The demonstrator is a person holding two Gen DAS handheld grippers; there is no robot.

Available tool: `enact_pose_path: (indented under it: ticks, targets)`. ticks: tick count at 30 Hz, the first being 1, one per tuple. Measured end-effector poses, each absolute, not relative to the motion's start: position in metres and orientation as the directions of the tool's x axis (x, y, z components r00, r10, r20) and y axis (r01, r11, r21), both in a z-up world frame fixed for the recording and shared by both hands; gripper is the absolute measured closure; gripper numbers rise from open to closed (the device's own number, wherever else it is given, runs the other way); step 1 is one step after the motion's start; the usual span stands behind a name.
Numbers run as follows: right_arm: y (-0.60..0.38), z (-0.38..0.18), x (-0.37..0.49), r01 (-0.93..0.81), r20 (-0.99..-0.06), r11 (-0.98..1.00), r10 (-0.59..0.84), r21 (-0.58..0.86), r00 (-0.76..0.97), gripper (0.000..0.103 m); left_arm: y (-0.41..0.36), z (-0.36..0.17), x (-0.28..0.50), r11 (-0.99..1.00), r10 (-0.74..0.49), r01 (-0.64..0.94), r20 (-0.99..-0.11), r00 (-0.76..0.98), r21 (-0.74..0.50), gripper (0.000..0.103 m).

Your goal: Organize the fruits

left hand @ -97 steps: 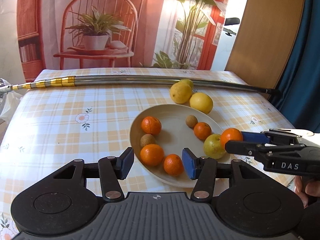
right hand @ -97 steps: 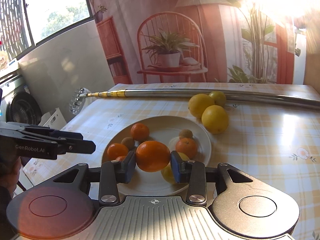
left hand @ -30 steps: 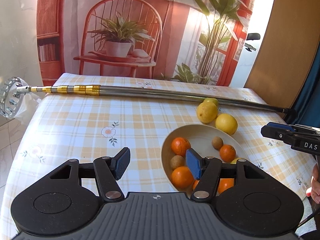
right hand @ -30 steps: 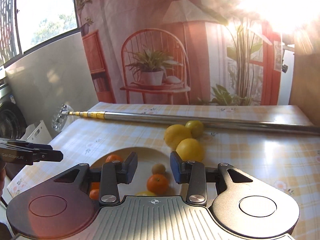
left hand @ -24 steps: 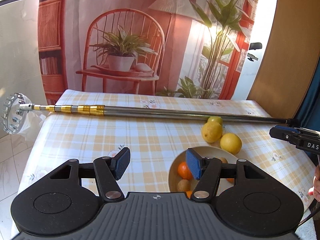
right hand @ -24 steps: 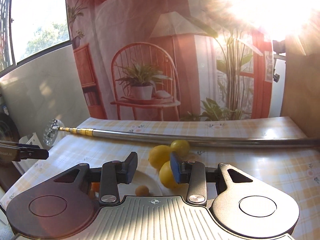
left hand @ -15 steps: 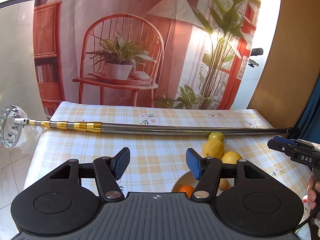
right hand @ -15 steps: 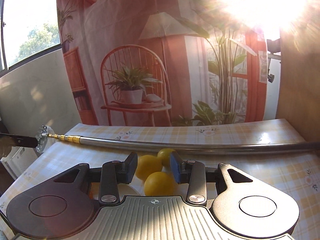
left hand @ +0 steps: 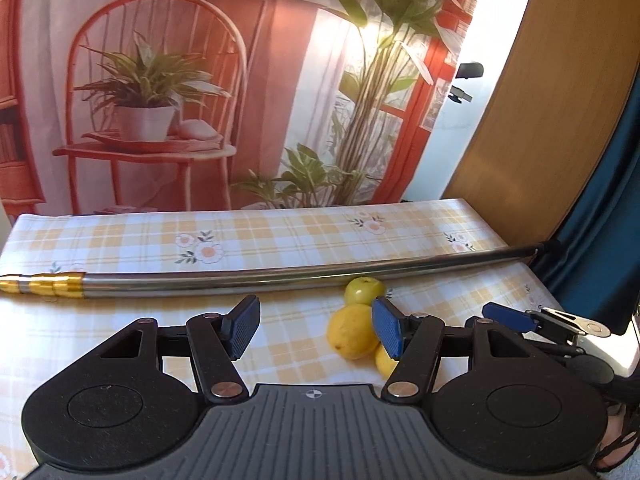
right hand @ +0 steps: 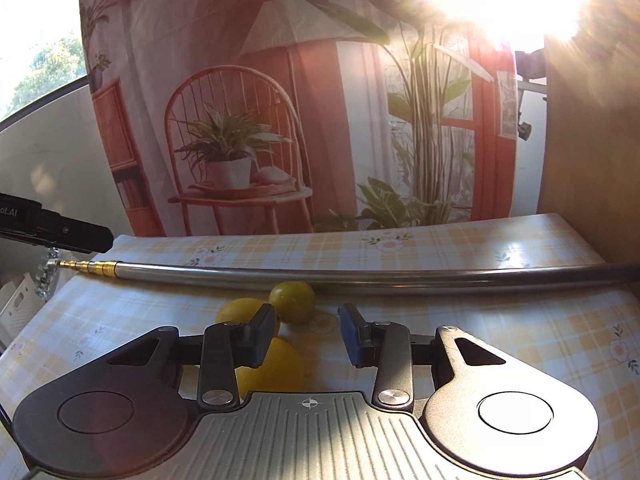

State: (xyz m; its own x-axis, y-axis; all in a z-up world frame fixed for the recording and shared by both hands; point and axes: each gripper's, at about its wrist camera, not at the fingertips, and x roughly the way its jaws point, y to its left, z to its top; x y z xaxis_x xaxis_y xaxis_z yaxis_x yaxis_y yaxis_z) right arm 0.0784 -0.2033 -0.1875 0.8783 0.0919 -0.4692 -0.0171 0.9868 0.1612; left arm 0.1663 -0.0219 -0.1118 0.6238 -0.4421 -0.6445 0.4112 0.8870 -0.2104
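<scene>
**Yellow citrus waiting on the cloth, both grippers empty**

Blue pads nearest us: the left gripper (left hand: 314,330) has its fingers spread wide with nothing between them, and the right gripper (right hand: 307,335) is likewise parted and empty, hovering above the table. Just beyond the pads, three fruits sit clustered on the checked tablecloth (left hand: 280,236): a lemon (left hand: 352,336) touching a second lemon (right hand: 272,368), and a smaller greenish-yellow fruit (right hand: 292,296) resting against the long metal telescopic pole (left hand: 240,278) that crosses the table. Behind hangs a printed backdrop of a red chair (right hand: 236,148). No plate shows in either view, so my call: these three remain loose and unsorted, with work left.
</scene>
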Motion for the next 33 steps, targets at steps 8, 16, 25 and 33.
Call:
enact_pose_path:
  ticks: [8, 16, 25, 33]
  targets:
    - [-0.230, -0.211, 0.088, 0.028, -0.496, 0.975, 0.087, 0.219, 0.864, 0.068, -0.095, -0.156, 0.227, 0.825, -0.523, 0.503, -0.687, 0.504, -0.258, 0.039]
    - [-0.245, -0.231, 0.092, 0.046, -0.513, 0.964, 0.099, 0.263, 0.853, 0.068, -0.134, -0.195, 0.258, 0.826, -0.483, 0.513, -0.762, 0.430, -0.234, 0.039]
    - [-0.250, -0.241, 0.095, 0.055, -0.530, 0.955, 0.114, 0.292, 0.840, 0.068, -0.141, -0.215, 0.279, 0.861, -0.443, 0.436, -0.807, 0.391, -0.261, 0.046]
    - [-0.248, -0.242, 0.096, 0.053, -0.540, 0.953, 0.122, 0.298, 0.833, 0.068, -0.145, -0.220, 0.278, 0.861, -0.431, 0.450, -0.807, 0.403, -0.235, 0.053]
